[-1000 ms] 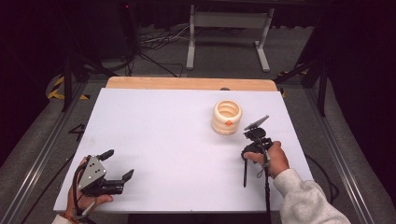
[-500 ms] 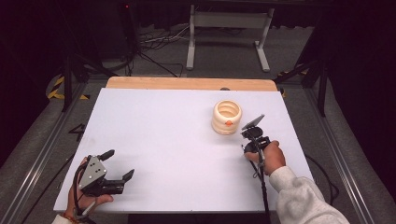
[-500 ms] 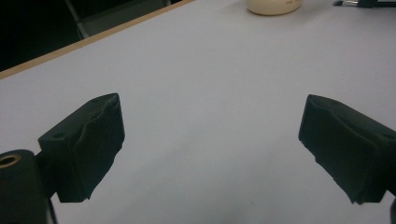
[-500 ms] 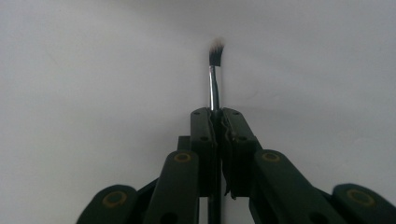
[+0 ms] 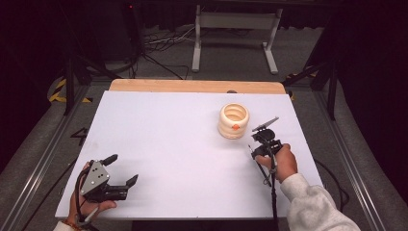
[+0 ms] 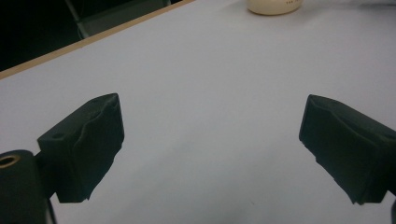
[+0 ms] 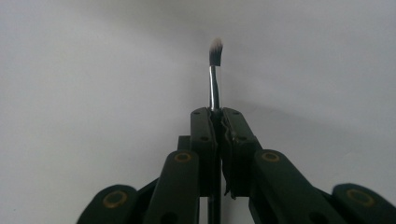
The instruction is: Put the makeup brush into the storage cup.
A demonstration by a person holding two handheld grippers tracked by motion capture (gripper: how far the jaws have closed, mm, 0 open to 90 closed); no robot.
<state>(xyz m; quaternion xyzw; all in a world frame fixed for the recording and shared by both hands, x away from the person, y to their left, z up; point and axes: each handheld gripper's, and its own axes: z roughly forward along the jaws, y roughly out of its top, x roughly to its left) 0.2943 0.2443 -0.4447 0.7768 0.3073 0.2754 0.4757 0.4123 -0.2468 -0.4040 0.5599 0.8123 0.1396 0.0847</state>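
My right gripper (image 5: 259,145) is at the right of the white table, just in front and right of a cream ribbed pot (image 5: 234,121). It points down at the table. In the right gripper view the right gripper (image 7: 218,113) is shut on a thin brush (image 7: 214,86), whose metal ferrule and dark, pale-tipped bristles stick out beyond the jaws over the white surface. My left gripper (image 5: 121,169) rests near the front left corner, open, with nothing between its fingers (image 6: 88,144). The pot's base (image 6: 275,5) shows far off in the left gripper view.
The white sheet (image 5: 168,144) covers a wooden table whose bare back edge (image 5: 192,86) shows. A metal stand (image 5: 235,33) and cables lie on the floor behind the table. A cable trails from the right gripper along the sleeve (image 5: 312,207).
The right hand has shifted and turned slightly with the brush held in the gripper, staying beside the pot. The left gripper has not moved.
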